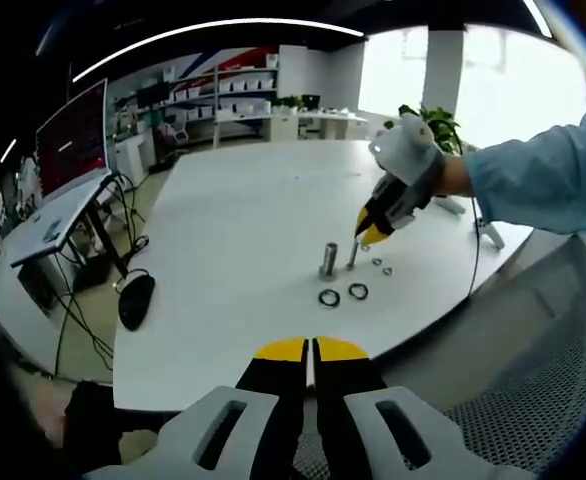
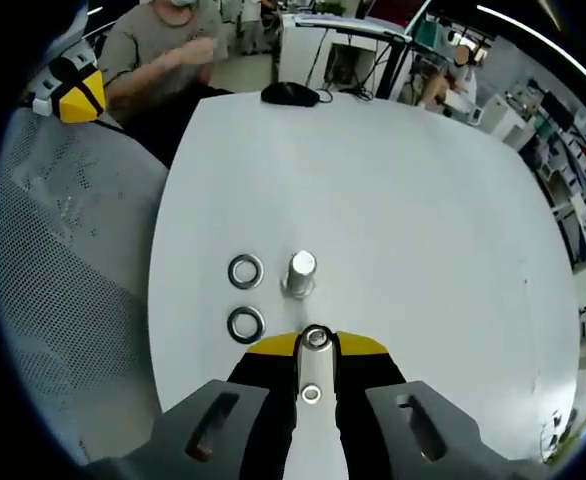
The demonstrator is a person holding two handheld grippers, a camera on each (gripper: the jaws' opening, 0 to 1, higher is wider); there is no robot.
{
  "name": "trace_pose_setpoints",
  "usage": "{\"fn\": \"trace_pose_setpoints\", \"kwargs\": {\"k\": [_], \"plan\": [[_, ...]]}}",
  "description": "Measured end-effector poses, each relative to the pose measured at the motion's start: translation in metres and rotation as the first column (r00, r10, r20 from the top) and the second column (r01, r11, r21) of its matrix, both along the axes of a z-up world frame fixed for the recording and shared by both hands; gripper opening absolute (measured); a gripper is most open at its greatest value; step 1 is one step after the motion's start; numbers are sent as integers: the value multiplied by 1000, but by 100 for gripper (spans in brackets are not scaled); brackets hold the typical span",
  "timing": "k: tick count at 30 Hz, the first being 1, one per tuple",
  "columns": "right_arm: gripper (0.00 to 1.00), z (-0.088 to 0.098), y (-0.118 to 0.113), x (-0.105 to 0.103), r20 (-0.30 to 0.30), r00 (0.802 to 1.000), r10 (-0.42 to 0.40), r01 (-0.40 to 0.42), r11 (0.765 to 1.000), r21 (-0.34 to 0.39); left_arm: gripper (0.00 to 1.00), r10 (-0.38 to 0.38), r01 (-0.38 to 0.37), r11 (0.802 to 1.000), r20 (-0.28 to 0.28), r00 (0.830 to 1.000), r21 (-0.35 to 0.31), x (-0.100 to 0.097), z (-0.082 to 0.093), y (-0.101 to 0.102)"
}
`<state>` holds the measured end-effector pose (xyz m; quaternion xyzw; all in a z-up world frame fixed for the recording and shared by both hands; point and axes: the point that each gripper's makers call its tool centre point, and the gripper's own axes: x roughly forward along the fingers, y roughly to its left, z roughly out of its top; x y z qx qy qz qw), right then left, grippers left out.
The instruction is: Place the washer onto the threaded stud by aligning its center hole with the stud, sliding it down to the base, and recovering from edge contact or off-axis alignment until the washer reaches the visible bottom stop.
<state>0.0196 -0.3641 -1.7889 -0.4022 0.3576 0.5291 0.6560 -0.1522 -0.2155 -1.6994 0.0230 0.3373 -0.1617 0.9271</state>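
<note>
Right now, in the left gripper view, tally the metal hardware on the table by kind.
Large dark washers: 2
Small washers: 2
Thick metal cylinder: 1
Thin threaded stud: 1
Total: 6
Not counted: the ring at the stud's top in the right gripper view, which is too unclear to name.

Hidden / unclear bits
Right gripper point(image 2: 315, 345) yellow tips cover the threaded stud's point(image 2: 316, 338) base; cannot tell if a washer sits there. Two tiny rings point(image 1: 381, 266) right of the studs, too small to identify. Monitor point(image 1: 73, 140) text blurred.
</note>
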Motion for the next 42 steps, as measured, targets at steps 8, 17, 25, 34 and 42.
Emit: {"fn": "trace_pose_setpoints", "kwargs": {"k": [8,17,25,34,42], "plan": [[14,-4,1,0,-10,1000,8,-8,1000,-10,0,6,-6,1000,-2,1000,0,0,0,1],[14,-9,1,0,-11,1000,21,-21,999,-30,0,7,-7,1000,0,1000,-1,0,0,1],[14,-13,1,-1,-16,999,28,-29,998,-47,0,8,-8,1000,1,1000,-1,0,0,1],[14,-30,1,0,-32,999,30,-32,997,-67,0,10,-10,1000,1,1000,-1,0,0,1],[14,-47,0,2,-58,998,26,-31,996,-88,0,14,-14,1000,1,1000,-2,0,0,2]]}}
